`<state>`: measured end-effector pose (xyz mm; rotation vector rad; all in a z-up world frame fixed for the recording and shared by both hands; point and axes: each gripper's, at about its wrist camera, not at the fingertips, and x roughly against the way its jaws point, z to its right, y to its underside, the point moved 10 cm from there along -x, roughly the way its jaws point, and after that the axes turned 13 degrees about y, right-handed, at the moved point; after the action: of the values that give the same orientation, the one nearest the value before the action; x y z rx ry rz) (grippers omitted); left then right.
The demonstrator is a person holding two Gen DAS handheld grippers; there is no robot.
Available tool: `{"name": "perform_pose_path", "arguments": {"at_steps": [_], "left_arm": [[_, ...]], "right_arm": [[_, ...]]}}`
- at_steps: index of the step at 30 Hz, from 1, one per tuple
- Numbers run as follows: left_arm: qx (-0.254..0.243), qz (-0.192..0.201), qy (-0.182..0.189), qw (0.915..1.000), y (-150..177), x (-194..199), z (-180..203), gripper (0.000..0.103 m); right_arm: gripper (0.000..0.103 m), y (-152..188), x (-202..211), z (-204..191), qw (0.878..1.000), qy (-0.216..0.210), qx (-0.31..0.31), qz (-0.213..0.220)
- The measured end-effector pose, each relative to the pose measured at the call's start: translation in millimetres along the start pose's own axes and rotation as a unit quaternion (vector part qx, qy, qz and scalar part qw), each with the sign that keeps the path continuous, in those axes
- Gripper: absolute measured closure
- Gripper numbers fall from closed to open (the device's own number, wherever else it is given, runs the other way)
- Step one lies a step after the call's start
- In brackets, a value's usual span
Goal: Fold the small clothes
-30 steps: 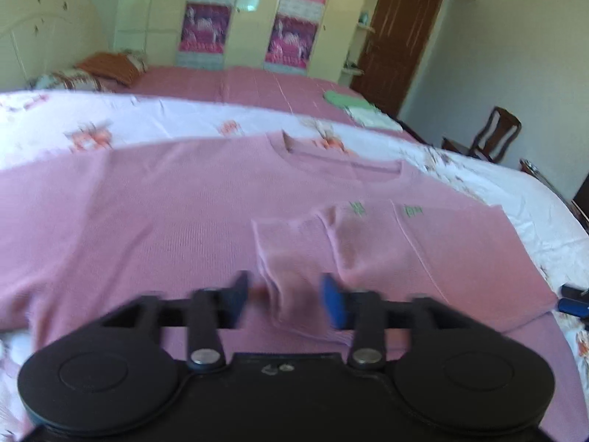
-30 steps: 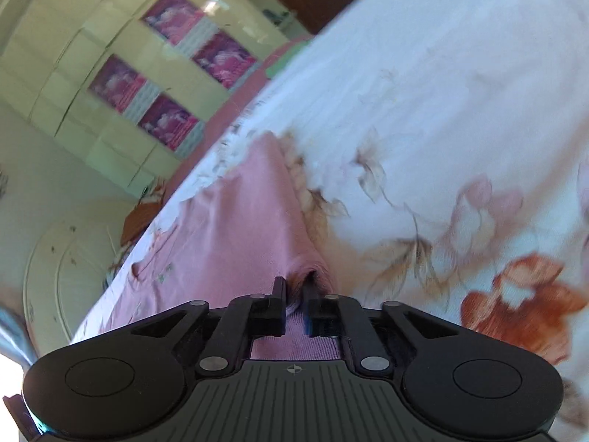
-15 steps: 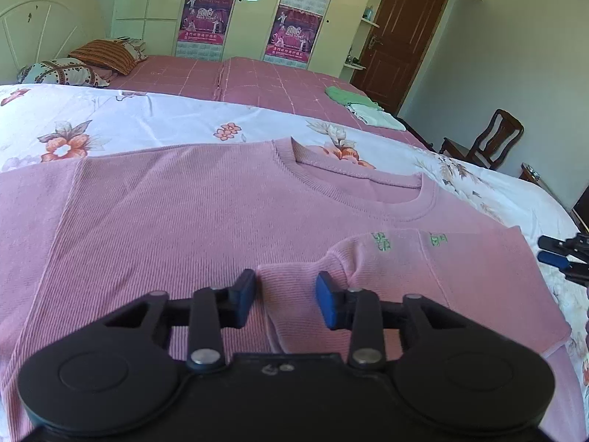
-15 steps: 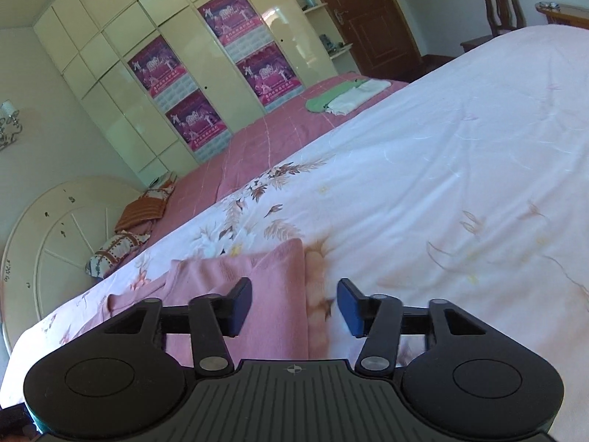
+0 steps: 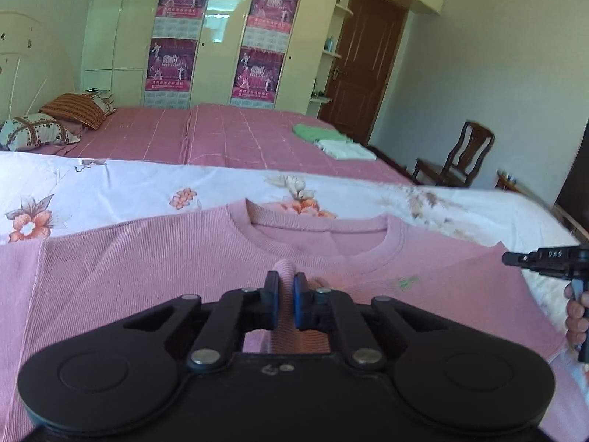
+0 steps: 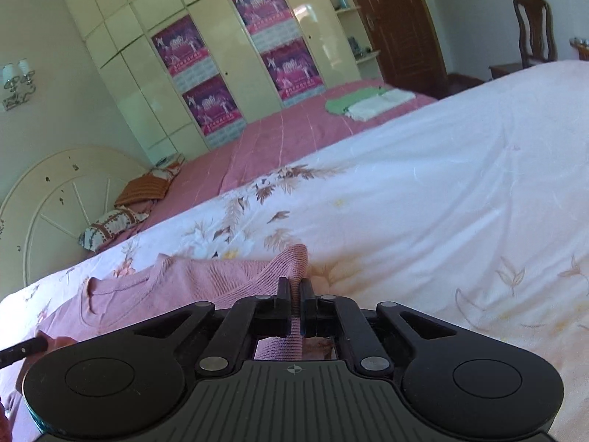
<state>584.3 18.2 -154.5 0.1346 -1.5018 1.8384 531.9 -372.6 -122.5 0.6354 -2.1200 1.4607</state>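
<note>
Left gripper [image 5: 285, 296] and right gripper [image 6: 294, 300], each angled downward, jaws just closed, pads pinching a fold of pink sweater [image 5: 147, 276].

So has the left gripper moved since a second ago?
Yes. The left gripper went forward toward the sweater's collar, its fingers closing onto a fold of sweater.

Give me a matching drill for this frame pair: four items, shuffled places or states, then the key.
Items
1. pink ribbed knit sweater
2. left gripper
3. folded green and white cloths
4. dark wooden chair

Places or states
A. on the far pink bedspread
B. flat on the floral white bedsheet
C. on the floor by the wall, past the bed
D. shut on a fold of pink knit

Pairs: 1-B, 2-D, 3-A, 4-C
</note>
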Motion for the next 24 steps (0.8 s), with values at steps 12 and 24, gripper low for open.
{"name": "perform_pose_path", "arguments": {"at_steps": [12, 24], "left_arm": [[-0.02, 0.0, -0.006, 0.9998, 23, 48, 32, 0.062], [0.079, -0.04, -0.019, 0.9959, 48, 30, 2, 0.097]], "right_arm": [[0.097, 21, 75, -8, 0.998, 0.0, 0.051, 0.03], [0.097, 74, 90, 3, 1.0, 0.025, -0.003, -0.012]]}}
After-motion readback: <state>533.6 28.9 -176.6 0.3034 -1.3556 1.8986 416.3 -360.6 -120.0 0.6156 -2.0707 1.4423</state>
